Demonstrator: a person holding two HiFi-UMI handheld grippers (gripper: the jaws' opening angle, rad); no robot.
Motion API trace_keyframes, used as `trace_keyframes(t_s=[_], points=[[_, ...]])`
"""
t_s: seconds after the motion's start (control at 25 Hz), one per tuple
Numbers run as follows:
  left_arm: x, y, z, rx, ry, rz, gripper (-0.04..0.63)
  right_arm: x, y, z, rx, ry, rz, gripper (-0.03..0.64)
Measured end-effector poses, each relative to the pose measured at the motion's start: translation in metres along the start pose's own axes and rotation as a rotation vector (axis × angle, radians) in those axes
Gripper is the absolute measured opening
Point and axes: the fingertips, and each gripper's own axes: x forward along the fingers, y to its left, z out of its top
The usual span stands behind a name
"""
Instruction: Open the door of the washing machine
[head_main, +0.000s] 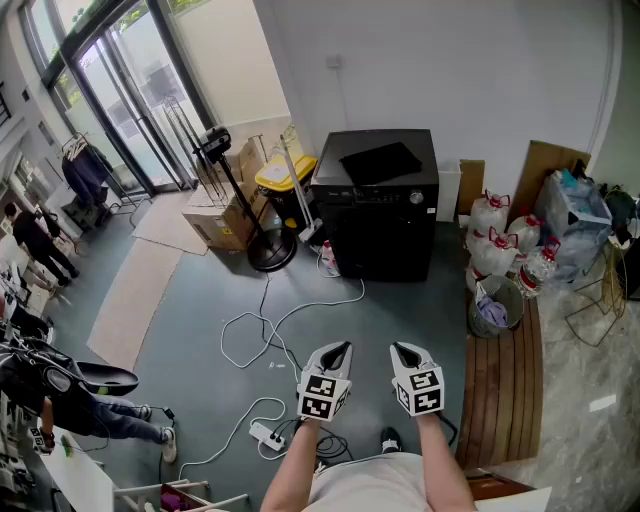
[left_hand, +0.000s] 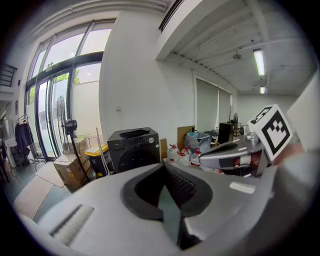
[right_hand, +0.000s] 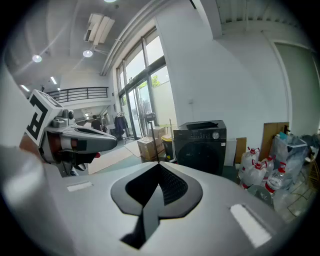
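A black front-loading washing machine (head_main: 378, 200) stands against the white back wall, its round door shut; it also shows in the left gripper view (left_hand: 132, 148) and the right gripper view (right_hand: 201, 145). Both grippers hang side by side low in the head view, well short of the machine. My left gripper (head_main: 340, 349) is shut with nothing in it. My right gripper (head_main: 402, 349) is shut and empty too. Each gripper view shows the other gripper beside it: the right gripper (left_hand: 235, 156) and the left gripper (right_hand: 75, 142).
White cables (head_main: 262, 335) and a power strip (head_main: 266, 434) lie on the grey floor between me and the machine. A fan stand (head_main: 255, 225), cardboard boxes (head_main: 225, 215) and a yellow bin (head_main: 285, 180) sit left of it. Water jugs (head_main: 495, 240), a bucket (head_main: 495, 305) and a wooden bench (head_main: 503, 380) are right.
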Motion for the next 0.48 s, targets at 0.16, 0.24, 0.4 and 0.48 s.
trace_keyframes(t_s=[0.16,0.24,0.4,0.48], points=[[0.007,-0.010,0.005,-0.014,0.011,0.007,0.055,-0.008,-0.015,0.006,0.070,-0.058,0.020,0.000],[0.010,-0.013,0.002,-0.036,0.023,0.023,0.055,-0.013,-0.020,0.009,0.149,-0.103,0.058,0.000],[0.011,-0.015,-0.006,-0.095,0.032,0.067,0.055,-0.014,-0.023,-0.005,0.145,-0.065,0.102,0.000],[0.008,-0.016,-0.011,-0.099,0.039,0.078,0.055,-0.012,-0.025,-0.013,0.132,-0.037,0.109,0.000]])
